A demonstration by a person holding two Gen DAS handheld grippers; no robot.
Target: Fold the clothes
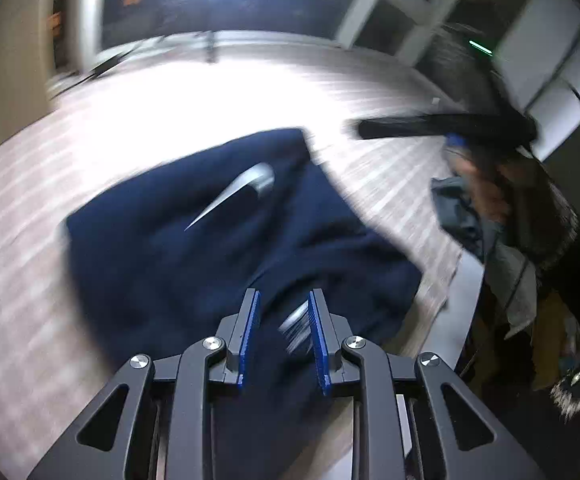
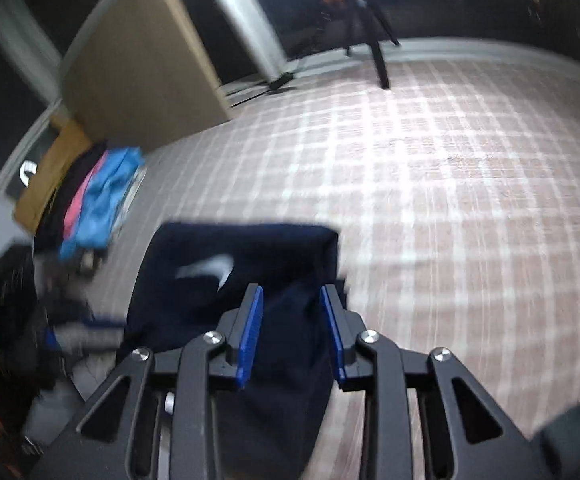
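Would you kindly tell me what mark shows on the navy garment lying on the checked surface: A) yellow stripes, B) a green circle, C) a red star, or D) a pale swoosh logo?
D: the navy garment bears a pale swoosh logo on its upper fold.

**Black linkage grippers with blue ribbed pads**

At the bottom centre of the left wrist view, the left gripper (image 1: 284,334) is a matte black frame of angled link arms with triangular cut-outs, joined by four round silver screw heads. Its two fingers (image 1: 250,332) carry bright blue ribbed pads on their inner faces. The right gripper (image 2: 291,334), bottom centre of the right wrist view, has the same black links, silver screws and blue pads.
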